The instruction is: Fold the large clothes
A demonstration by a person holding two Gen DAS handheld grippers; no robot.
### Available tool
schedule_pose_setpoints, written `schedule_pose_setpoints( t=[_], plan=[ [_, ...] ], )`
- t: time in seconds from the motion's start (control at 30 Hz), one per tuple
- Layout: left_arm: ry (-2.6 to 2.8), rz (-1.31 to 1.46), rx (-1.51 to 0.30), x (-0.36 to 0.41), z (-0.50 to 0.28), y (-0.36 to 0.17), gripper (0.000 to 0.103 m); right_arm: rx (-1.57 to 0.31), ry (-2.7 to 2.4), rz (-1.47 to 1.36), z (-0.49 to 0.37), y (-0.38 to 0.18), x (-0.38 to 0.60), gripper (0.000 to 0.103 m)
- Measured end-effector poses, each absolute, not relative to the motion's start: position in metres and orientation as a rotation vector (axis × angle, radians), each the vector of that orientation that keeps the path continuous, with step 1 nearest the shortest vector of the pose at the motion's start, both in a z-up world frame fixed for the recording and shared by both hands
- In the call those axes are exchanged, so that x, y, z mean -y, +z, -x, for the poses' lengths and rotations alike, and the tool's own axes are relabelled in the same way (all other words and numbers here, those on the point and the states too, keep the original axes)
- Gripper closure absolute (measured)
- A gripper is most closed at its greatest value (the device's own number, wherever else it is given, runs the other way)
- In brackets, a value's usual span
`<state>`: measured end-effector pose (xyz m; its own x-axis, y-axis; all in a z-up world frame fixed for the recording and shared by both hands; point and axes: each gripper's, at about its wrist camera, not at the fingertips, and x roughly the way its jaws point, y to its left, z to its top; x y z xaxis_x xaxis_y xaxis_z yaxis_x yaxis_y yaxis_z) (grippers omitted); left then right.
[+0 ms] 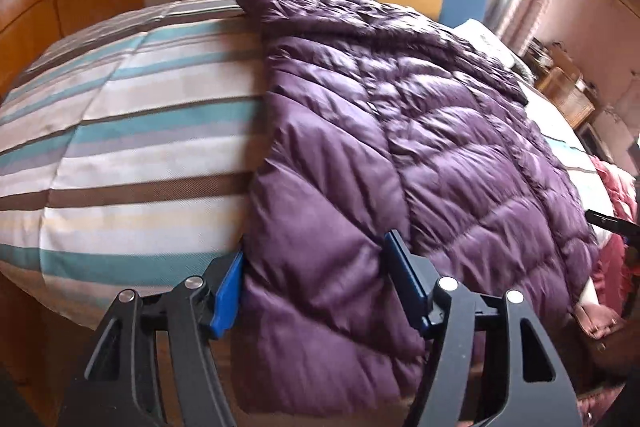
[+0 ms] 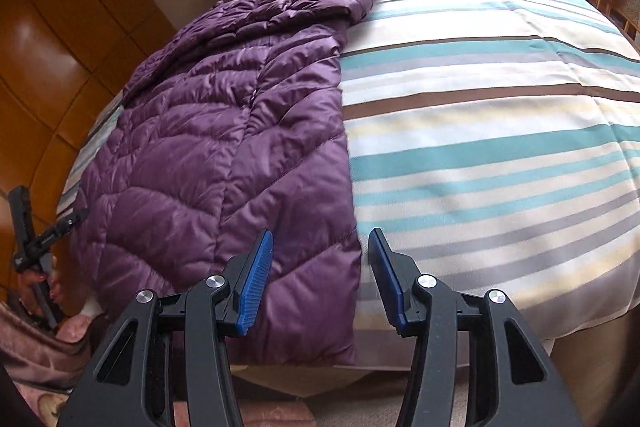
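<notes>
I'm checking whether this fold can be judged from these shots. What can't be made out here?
- Jacket underside and sleeves: hidden in both views, folded beneath its top layer.
- Jacket hem: hangs over the bed edge; behind the left gripper in the left view.
- Whether the pads pinch fabric: unclear in either view, also for the right gripper.
- Floor: cut off at the bottom in both views.
</notes>
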<state>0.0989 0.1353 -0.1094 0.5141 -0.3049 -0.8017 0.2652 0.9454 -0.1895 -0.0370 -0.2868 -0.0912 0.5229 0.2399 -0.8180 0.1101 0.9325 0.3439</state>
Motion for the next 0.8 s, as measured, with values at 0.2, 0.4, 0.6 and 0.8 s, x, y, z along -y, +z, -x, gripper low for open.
schedule_pose_setpoints(
  t=[0.2,0.4,0.6,0.8],
  plan=[
    [-0.400,-0.017,-0.979,-0.118,-0.088,-0.107,0.064,-1.044,0.169,-0.357,0.038,-0.094,0.269,0.085],
    [-0.449,-0.069,-0.890,-0.107,-0.076,-0.094,0.094,-0.968,0.243,-0.452,0.039,-0.086,0.271,0.096],
    [-0.503,0.025,-0.750,-0.112,-0.066,-0.062,0.096,-0.787,0.372,-0.528,0.048,-0.055,0.271,0.098],
    [-0.567,0.157,-0.620,-0.127,-0.059,-0.035,0.096,-0.675,0.447,-0.539,0.051,-0.031,0.268,0.099]
  ],
)
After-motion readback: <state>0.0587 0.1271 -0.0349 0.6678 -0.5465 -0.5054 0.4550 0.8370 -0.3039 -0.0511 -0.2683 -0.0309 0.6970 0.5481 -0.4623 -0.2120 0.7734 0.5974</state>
